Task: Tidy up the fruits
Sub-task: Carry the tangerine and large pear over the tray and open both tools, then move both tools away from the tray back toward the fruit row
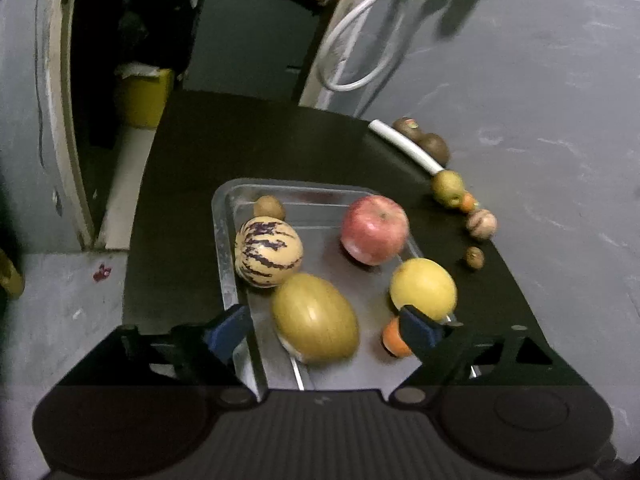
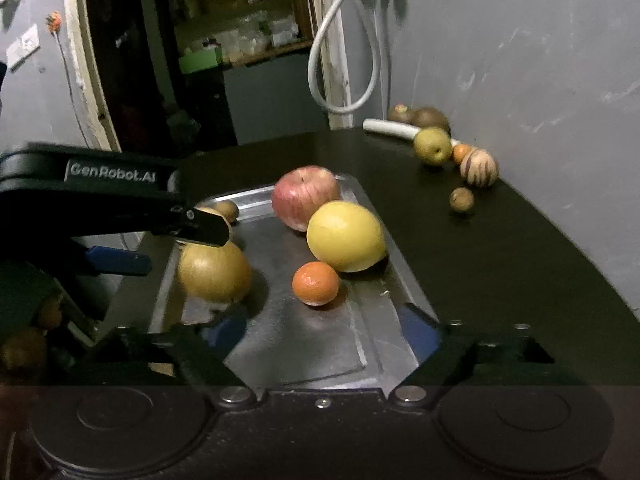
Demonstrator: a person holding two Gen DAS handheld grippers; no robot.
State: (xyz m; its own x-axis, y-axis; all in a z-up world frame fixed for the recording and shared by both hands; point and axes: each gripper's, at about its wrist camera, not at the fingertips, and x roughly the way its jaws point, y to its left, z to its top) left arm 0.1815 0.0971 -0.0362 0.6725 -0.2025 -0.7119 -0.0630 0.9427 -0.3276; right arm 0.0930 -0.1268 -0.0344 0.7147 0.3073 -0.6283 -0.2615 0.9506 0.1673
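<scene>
Here, both grippers are hovering over the metal tray (image 1: 224,248) on the dark table (image 1: 248,148). Left gripper (image 1: 326,330) is spread wide and holding nothing, its blue pads flanking the golden melon (image 1: 316,316). Right gripper (image 2: 320,330) is likewise gaping and empty, near the tray's front edge.

Lying in the tray: striped melon (image 1: 268,252), kiwi (image 1: 269,208), apple (image 1: 374,229), yellow citrus (image 1: 423,289), tangerine (image 2: 315,283) just beside it. Sitting along the wall, off the tray: pear (image 2: 432,146), small striped fruit (image 2: 479,168), small brown fruit (image 2: 461,199), two dark fruits (image 2: 430,118) behind a white tube (image 2: 394,127).
</scene>
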